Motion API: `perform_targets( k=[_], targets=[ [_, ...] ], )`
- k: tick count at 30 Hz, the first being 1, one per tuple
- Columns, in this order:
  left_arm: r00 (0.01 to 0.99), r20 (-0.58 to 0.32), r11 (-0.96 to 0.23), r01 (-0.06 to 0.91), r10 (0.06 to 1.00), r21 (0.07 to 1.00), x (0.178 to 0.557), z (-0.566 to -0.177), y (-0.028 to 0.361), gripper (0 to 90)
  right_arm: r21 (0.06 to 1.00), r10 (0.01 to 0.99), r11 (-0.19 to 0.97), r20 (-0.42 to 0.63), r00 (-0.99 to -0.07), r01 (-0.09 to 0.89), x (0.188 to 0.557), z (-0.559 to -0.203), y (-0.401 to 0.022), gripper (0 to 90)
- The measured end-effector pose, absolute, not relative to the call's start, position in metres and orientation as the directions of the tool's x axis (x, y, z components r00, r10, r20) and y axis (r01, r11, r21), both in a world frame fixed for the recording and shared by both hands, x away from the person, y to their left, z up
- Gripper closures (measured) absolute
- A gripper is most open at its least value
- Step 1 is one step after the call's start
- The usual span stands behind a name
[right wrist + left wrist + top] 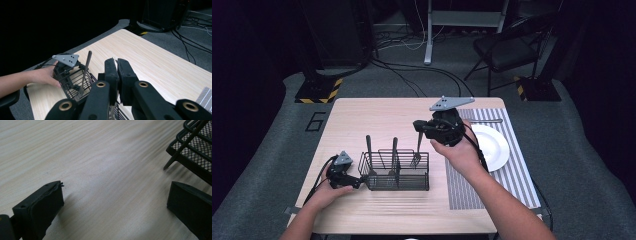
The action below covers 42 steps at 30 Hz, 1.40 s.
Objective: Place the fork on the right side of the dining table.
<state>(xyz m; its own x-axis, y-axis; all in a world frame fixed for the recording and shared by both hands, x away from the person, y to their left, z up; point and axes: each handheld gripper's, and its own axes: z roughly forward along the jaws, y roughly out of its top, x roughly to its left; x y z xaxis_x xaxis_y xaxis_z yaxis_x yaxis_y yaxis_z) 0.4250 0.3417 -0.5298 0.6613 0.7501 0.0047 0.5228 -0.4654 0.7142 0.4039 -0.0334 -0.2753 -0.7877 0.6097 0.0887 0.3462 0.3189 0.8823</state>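
Observation:
A black wire-mesh cutlery caddy (397, 172) stands at the middle of the wooden table (362, 120). Two utensils (368, 152) stand in it with handles up. My right gripper (418, 126) is above the caddy's right end, shut on the handle of a fork (417, 150) that hangs tines down into the right compartment. In the right gripper view the jaws of the right gripper (116, 61) are pressed together, and one standing utensil (86, 67) shows beyond them. My left gripper (358, 181) is low at the caddy's left end. It is open (115, 195), with bare wood between its jaws and the caddy's corner (197, 147) just ahead.
A white plate (492, 147) lies on a striped placemat (517, 175) at the right of the table. A knife (486, 120) lies at the mat's far edge. On the floor beyond the table are a folding chair (507, 50) and cables (412, 70).

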Motion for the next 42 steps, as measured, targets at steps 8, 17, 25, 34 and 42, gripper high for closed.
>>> perform_targets(
  k=[8,17,25,34,42],
  targets=[
    [0.661,0.005,-0.465,0.523,0.75,0.714,0.425,-0.53,0.342,0.3,0.892,0.616,0.293,0.1,-0.781,0.345,0.405,-0.256,-0.042,87.0],
    [0.662,0.005,-0.466,0.522,0.75,0.714,0.425,-0.53,0.342,0.3,0.906,0.647,0.256,0.098,-0.756,0.336,0.404,-0.236,-0.06,87.0],
    [0.659,-0.004,-0.46,0.529,0.752,0.713,0.425,-0.53,0.341,0.3,0.913,0.678,0.231,0.095,-0.729,0.335,0.407,-0.224,-0.077,87.1],
    [0.66,0.001,-0.462,0.525,0.752,0.715,0.425,-0.53,0.341,0.3,0.918,0.709,0.221,0.08,-0.701,0.329,0.405,-0.22,-0.094,87.0],
    [0.659,0.001,-0.462,0.526,0.752,0.715,0.425,-0.53,0.341,0.3,0.916,0.743,0.205,0.084,-0.664,0.345,0.403,-0.232,-0.115,87.0]
  ],
)
